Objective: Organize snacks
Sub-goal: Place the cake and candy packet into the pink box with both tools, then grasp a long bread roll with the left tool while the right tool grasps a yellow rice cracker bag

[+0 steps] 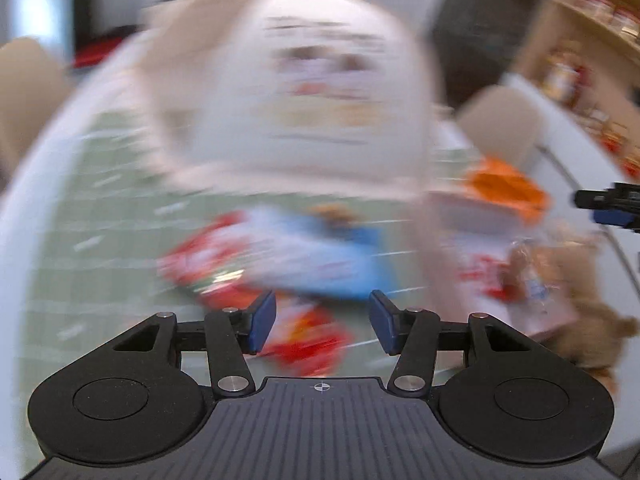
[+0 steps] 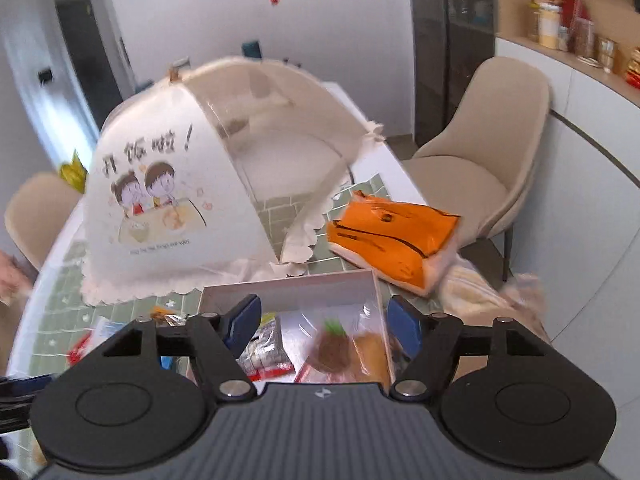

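The left wrist view is blurred by motion. My left gripper [image 1: 322, 322] is open and empty above loose snack packets: a red one [image 1: 308, 344] just beyond its fingertips and a blue and white one [image 1: 320, 256] farther off. My right gripper [image 2: 324, 326] is open and empty over a white box [image 2: 288, 290] that holds several snack packets, among them a brown one [image 2: 334, 350] and a grey one [image 2: 264, 350]. The box also shows at the right of the left wrist view [image 1: 492, 264].
A white folding food cover [image 2: 168, 204] with a cartoon print stands on the green tiled tabletop [image 2: 276, 210]. An orange tissue pack [image 2: 392, 236] lies beside the box. Beige chairs [image 2: 484, 160] stand around the table. A shelf with jars [image 2: 568, 32] is at the right.
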{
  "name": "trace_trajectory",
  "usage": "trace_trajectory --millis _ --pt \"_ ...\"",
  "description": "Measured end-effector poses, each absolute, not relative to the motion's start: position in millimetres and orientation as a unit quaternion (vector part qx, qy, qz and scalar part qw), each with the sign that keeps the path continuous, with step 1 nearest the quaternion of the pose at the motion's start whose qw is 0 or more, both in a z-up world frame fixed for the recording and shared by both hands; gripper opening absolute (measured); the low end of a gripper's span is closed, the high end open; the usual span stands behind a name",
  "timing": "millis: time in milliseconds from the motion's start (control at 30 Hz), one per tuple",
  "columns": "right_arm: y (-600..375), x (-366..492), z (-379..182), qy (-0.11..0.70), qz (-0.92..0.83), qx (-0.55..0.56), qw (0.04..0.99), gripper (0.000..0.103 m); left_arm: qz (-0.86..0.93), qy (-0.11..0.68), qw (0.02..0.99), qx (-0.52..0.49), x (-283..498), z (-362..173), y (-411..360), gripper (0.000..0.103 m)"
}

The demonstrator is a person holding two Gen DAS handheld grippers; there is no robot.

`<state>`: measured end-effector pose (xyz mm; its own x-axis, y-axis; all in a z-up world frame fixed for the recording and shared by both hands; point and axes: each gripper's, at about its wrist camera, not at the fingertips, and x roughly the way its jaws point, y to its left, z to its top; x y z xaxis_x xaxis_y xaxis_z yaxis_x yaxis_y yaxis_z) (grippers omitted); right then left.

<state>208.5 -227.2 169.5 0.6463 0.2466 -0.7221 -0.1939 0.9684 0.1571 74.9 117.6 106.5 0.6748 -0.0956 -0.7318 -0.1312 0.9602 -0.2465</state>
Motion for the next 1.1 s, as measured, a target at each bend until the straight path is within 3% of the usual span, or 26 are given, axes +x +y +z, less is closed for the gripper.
trace_trajectory --millis 67,167,433,533,600,800,1100 --pt "-196.6 223.5 161.2 0.415 0.165 0.041 0.894 0.071 0.046 0.408 0.896 -0.172 57.7 94.7 148.6 0.056" --pt "-131.4 252.9 143.4 0.454 0.235 0.055 0.858 0.079 0.071 0.413 0.884 -0.206 39.5 81.9 171.6 0.056" --pt "18.1 330.8 44.3 0.533 0.2 -0.01 0.822 0.078 0.056 0.423 0.873 -0.237 -3.8 64.4 180.5 0.056" --pt "35.4 326.7 28.3 0.528 0.192 -0.034 0.827 0.059 0.061 0.419 0.872 -0.248 -18.1 63.9 190.6 0.056" --pt "40.2 308.6 27.2 0.534 0.229 -0.042 0.813 0.041 0.069 0.413 0.873 -0.251 -24.6 63.1 199.1 0.056" --pt "22.9 218.2 25.6 0.535 0.269 -0.049 0.8 0.038 0.026 0.43 0.856 -0.285 -0.8 53.8 205.3 0.056" --pt "-35.8 120.7 36.9 0.542 0.285 -0.033 0.79 0.033 -0.032 0.453 0.864 -0.22 32.1 51.5 160.1 0.055"
